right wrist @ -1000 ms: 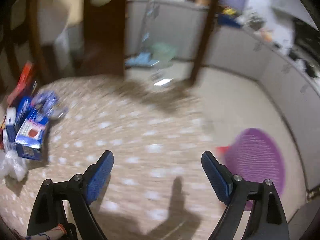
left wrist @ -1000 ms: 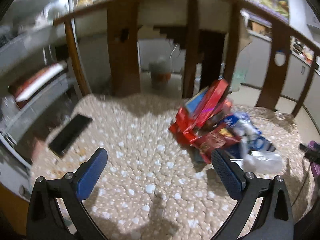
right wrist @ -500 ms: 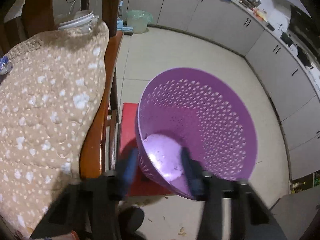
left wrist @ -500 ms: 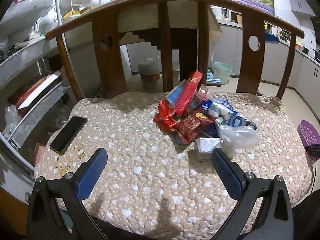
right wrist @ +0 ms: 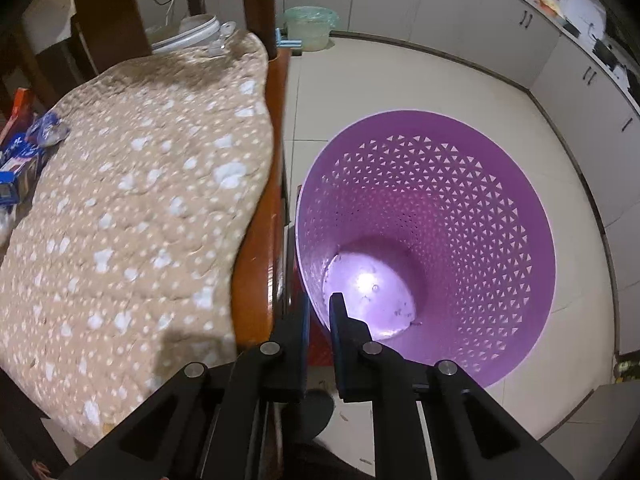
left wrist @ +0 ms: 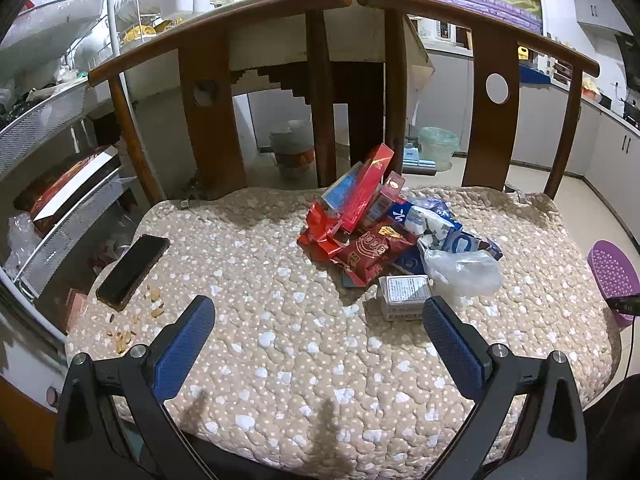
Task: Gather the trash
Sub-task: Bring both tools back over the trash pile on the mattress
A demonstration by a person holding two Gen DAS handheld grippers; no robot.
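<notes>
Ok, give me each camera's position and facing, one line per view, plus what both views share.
Left wrist: on the left claw, open, angled down over the cushion at the wrapper pile.
Right wrist: on the right claw, shut on the purple basket rim, looking steeply down into it.
Shared: cushion, wrapper pile, purple basket.

Wooden chairs (left wrist: 490, 132) (cushioned), tiled floor (right wrist: 404, 76)

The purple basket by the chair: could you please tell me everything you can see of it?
The purple basket looks like plastic: round, tapering to a smaller solid floor, its wall pierced by rows of small triangular holes. It stands upright on the tiled floor beside the chair's wooden seat edge, with something red under its near side. It holds no trash, only specks of dirt. The right gripper is shut on its near rim.
</notes>
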